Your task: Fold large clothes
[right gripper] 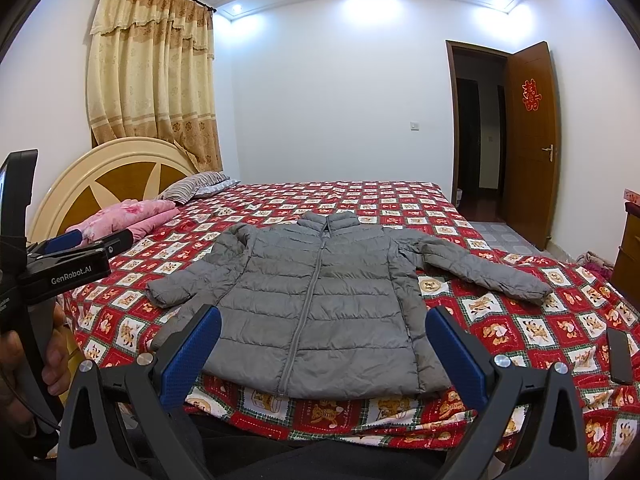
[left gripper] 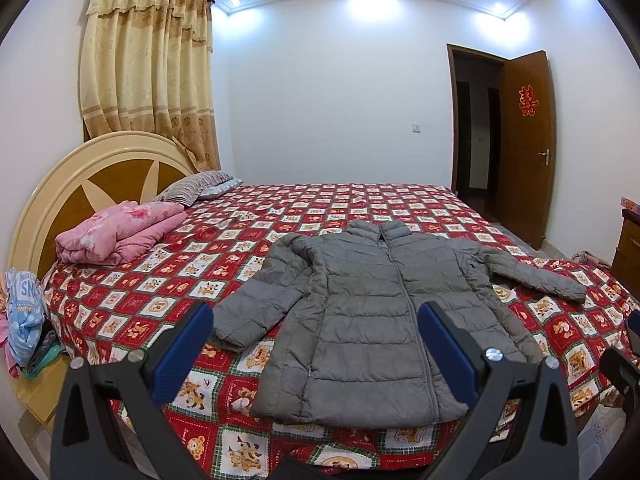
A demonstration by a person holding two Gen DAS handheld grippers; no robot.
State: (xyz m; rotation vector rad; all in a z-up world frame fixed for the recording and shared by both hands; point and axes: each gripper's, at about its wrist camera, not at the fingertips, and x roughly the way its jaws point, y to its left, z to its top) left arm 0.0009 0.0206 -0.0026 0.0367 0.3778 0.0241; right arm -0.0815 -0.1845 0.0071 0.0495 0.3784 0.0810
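A grey quilted jacket (left gripper: 372,312) lies flat on the bed, zipped, front up, collar away from me, both sleeves spread out to the sides. It also shows in the right wrist view (right gripper: 320,300). My left gripper (left gripper: 316,320) is open and empty, held above the jacket's hem near the bed's front edge. My right gripper (right gripper: 324,328) is open and empty, also above the hem. The left gripper shows in the right wrist view (right gripper: 86,242), held in a hand at the far left.
The bed has a red checked cartoon-print cover (left gripper: 224,264). A folded pink quilt (left gripper: 120,232) and striped pillows (left gripper: 196,186) lie by the headboard (left gripper: 80,172). A dark phone (right gripper: 620,356) lies on the bed at right. An open wooden door (right gripper: 528,140) is at right.
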